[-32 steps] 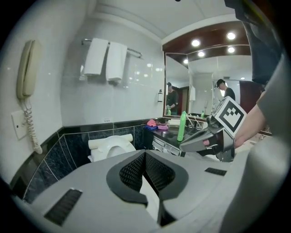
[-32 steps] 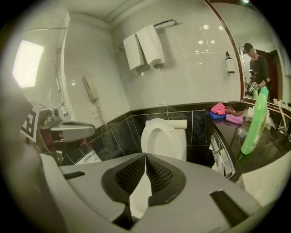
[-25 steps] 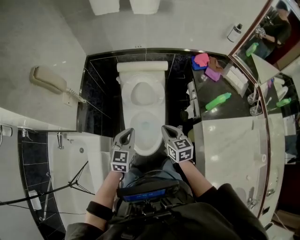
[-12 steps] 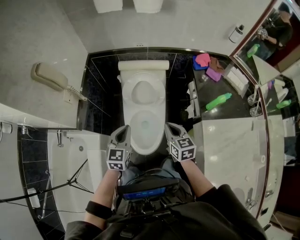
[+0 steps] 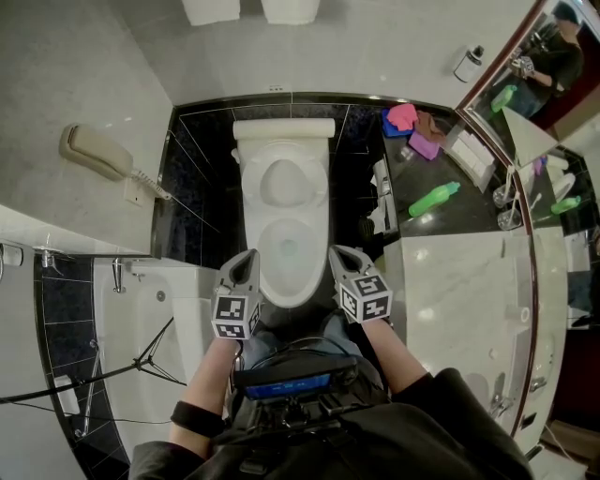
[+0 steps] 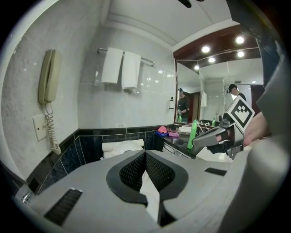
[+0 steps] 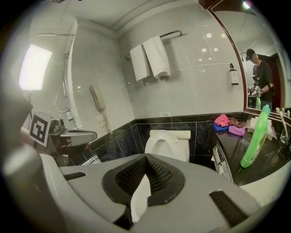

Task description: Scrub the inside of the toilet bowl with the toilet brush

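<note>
A white toilet (image 5: 286,234) with its lid up stands against the black tiled wall, with water in the bowl. It also shows in the left gripper view as the toilet (image 6: 120,148) and in the right gripper view as the toilet (image 7: 166,141). My left gripper (image 5: 246,258) hangs at the left of the bowl's near end and my right gripper (image 5: 339,255) at its right. Both are shut with nothing in them. I cannot make out a toilet brush; some white fittings (image 5: 381,202) stand between toilet and counter.
A wall phone (image 5: 94,155) hangs at the left, above a bathtub edge (image 5: 141,309). A dark counter at the right carries a green bottle (image 5: 433,200) and pink cloths (image 5: 405,119). White towels (image 5: 234,9) hang above the toilet. A mirror (image 5: 553,66) is at the far right.
The left gripper has edged slightly left, off the bowl's rim. Little else differs, and both grippers stay shut.
</note>
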Tool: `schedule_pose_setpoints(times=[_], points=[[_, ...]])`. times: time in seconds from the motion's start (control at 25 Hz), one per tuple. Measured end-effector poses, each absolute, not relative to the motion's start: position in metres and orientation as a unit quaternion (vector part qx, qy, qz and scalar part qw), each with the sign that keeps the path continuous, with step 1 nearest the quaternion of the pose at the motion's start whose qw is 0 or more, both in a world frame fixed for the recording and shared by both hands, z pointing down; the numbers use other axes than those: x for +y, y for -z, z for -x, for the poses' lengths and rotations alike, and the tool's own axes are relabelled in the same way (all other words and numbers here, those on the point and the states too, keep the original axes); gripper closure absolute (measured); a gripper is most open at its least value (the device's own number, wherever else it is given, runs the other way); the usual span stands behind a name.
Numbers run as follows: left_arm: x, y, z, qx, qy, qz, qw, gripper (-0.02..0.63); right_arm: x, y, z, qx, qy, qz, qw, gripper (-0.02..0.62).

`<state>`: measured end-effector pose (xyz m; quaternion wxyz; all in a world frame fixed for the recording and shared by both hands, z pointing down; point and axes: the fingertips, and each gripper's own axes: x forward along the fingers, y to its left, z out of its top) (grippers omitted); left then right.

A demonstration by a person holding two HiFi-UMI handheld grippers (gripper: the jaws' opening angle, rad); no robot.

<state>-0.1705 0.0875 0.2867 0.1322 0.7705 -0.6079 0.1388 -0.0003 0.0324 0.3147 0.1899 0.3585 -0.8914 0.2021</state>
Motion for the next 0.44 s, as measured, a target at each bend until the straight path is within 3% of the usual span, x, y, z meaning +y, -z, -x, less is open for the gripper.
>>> schedule_pose_setpoints(times=[0.44], points=[[0.0889,-0.2943,0.1722,-0.614,-0.135,-0.766,0.132,0.604,0.0301,-0.3188,0.0003,-0.893,-0.193,-0.355,0.197,0.589]])
